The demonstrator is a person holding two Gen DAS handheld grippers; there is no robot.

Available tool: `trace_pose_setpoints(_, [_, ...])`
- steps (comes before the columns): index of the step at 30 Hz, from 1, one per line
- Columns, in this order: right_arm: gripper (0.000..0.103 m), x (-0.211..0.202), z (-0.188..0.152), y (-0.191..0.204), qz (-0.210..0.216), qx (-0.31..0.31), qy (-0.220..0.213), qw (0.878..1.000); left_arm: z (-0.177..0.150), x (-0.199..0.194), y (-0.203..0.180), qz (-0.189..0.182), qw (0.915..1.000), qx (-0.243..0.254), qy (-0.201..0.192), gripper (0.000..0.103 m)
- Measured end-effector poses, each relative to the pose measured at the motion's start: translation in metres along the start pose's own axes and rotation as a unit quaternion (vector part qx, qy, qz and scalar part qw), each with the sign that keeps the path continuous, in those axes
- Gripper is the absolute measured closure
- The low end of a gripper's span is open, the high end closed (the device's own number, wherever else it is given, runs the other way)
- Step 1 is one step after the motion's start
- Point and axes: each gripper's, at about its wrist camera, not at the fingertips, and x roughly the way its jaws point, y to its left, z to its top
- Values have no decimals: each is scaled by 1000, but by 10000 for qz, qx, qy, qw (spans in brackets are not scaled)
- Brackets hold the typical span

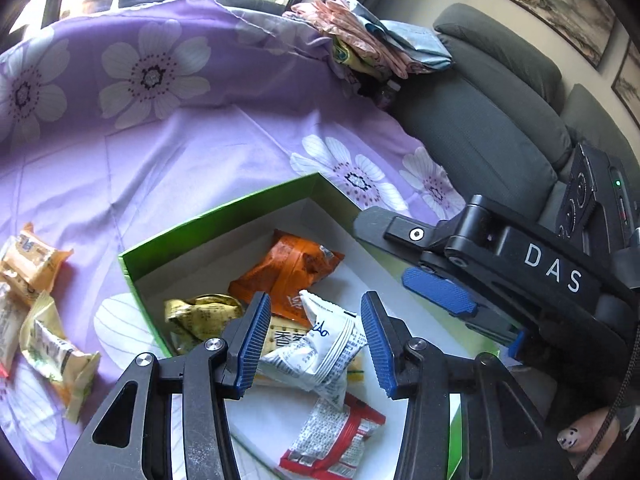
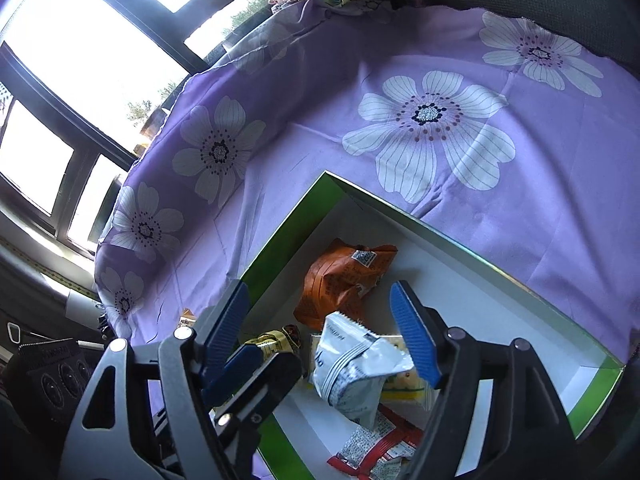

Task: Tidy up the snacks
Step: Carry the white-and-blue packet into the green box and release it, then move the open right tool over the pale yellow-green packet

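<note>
A green box with a white inside [image 1: 216, 216] [image 2: 480, 292] sits on a purple flowered cloth. In it lie an orange packet [image 1: 288, 268] [image 2: 344, 276], a yellow packet [image 1: 200, 316] [image 2: 276, 340], a white packet [image 1: 320, 352] [image 2: 352, 368] and a red-and-white packet [image 1: 336, 440] [image 2: 380, 448]. My left gripper [image 1: 312, 344] is open above the white packet, not touching it. My right gripper [image 2: 320, 340] is open over the box; it shows at the right in the left wrist view [image 1: 440, 276].
Several yellow and orange packets [image 1: 40, 312] lie on the cloth left of the box. A grey sofa [image 1: 492, 120] with folded cloths [image 1: 372, 40] stands behind. Windows [image 2: 80, 60] are at the left.
</note>
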Motion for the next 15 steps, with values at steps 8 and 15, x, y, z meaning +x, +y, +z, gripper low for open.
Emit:
trace_pose_setpoints(8, [18, -12, -5, 20, 109, -316, -269, 9991, -18, -66, 41, 530, 9964, -342, -575, 41])
trace_pose_setpoints(15, [10, -13, -17, 53, 177, -786, -363, 9961, -54, -128, 101, 1465, 9774, -1075, -1083, 23])
